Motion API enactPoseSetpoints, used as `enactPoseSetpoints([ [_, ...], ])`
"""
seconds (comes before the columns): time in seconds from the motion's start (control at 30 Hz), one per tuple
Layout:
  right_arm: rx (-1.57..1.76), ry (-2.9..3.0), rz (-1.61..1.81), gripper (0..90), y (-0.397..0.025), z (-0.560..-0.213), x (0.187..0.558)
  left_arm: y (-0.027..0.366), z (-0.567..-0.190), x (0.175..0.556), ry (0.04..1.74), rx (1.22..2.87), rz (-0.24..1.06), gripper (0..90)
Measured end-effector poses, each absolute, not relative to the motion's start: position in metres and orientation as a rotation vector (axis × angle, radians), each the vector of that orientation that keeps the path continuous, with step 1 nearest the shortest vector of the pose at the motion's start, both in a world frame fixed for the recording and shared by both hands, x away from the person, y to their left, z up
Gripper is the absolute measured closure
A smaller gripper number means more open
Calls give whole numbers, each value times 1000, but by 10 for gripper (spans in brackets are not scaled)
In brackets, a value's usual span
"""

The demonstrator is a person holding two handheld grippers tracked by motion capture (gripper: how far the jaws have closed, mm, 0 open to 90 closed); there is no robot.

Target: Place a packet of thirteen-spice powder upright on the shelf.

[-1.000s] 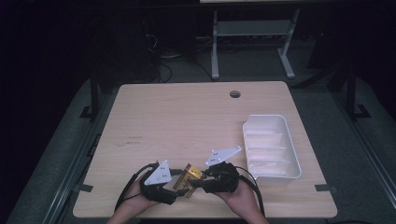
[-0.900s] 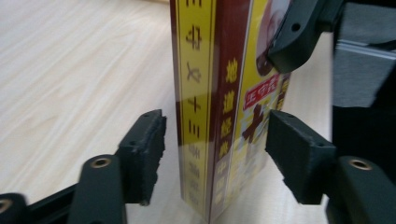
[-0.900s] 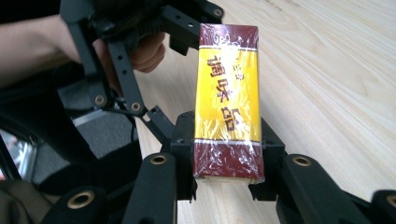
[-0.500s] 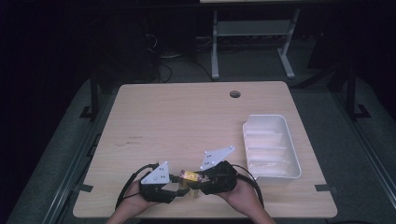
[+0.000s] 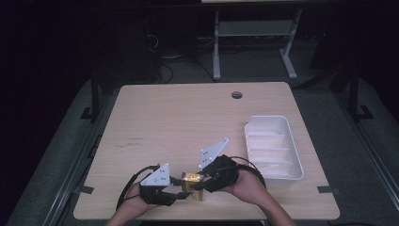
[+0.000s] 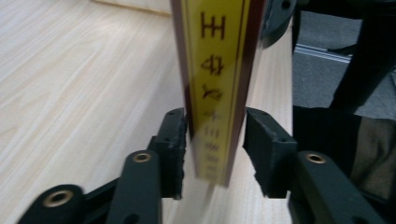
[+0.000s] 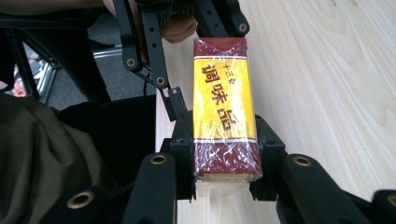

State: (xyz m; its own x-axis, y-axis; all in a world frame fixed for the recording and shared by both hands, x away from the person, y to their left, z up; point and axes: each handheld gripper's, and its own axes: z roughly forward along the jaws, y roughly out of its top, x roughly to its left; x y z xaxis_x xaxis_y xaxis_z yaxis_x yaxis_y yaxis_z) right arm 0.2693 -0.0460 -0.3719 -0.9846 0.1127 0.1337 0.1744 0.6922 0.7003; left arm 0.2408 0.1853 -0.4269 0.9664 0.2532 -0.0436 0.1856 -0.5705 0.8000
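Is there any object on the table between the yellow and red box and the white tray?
Nothing visible. The box is between both grippers at the table's near edge, and the wood between it and the white tray, to its right, is bare. The right gripper and hand sit on that side.

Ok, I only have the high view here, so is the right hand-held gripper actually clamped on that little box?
Observer: Yes. In the right gripper view, the right hand-held gripper has both jaws pressed against the sides of the box, at its dark red end.
Operator: And the left one?
Observer: Not fully. In the left gripper view, the left hand-held gripper straddles the box's narrow edge. One pad touches it, and the other pad seems to leave a thin gap.
Operator: What's on the box?
Observer: A yellow label with dark red Chinese characters, under clear wrap.
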Motion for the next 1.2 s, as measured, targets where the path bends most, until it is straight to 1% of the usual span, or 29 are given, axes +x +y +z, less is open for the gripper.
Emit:
enactPoseSetpoints([
  [0.43, -195, -2863, -1090, 676, -64, -351, 284, 202, -428, 246, 389, 2193, 143, 484],
  [0.97, -94, -2935, -1028, 675, -82, -331, 300, 217, -432, 250, 463, 2216, 181, 444],
  [1.13, -122, -2978, -1009, 675, -97, -321, 311, 225, -433, 253, 499, 2213, 197, 422],
  [1.2, -136, -2987, -1005, 675, -103, -318, 316, 227, -434, 254, 524, 2205, 204, 397],
])
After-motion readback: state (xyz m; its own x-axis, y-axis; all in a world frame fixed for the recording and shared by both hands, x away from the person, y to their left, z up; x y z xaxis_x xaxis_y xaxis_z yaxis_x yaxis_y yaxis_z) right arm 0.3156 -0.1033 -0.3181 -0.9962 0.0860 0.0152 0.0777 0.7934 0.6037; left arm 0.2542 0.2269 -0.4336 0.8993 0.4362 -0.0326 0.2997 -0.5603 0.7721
